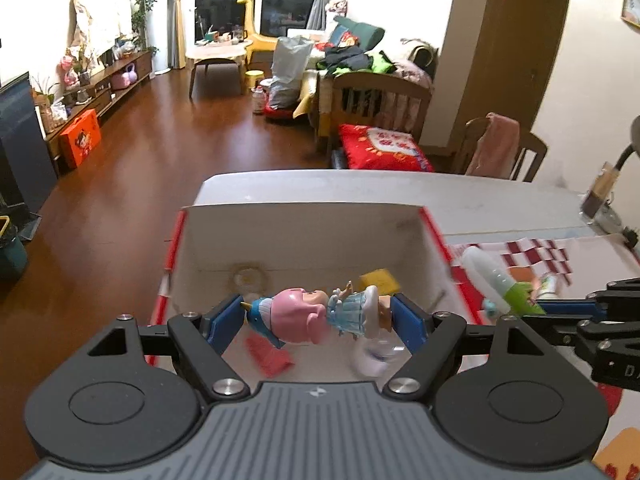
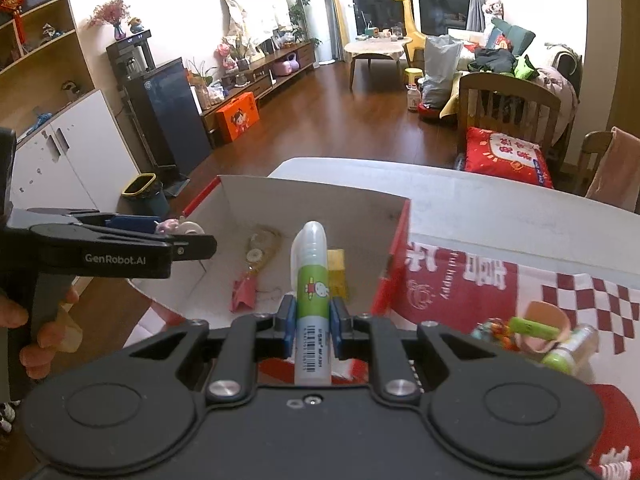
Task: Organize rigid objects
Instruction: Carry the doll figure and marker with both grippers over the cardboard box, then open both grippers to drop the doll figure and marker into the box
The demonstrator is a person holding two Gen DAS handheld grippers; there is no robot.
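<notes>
Left wrist view: left gripper clamped on pink-haired plastic doll figurine in blue dress, held sideways over white open cardboard box with red outer walls. Red scrap at 6 o'clock, yellow block at 2 o'clock inside.

Right wrist view: right gripper clamped on white glue bottle with green label, nozzle at 12 o'clock above box. Step judged: depositing. Next: lower, release.

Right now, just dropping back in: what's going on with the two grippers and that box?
A person is sorting small items into a white cardboard box on the table. The left gripper holds a pink-haired doll figure sideways over the box's inside. The right gripper is clamped on a glue bottle with a green label, pointing toward the box. Already in the box: a yellow block, a red piece and a tape dispenser. More small items wait on the red-and-white cloth.
</notes>
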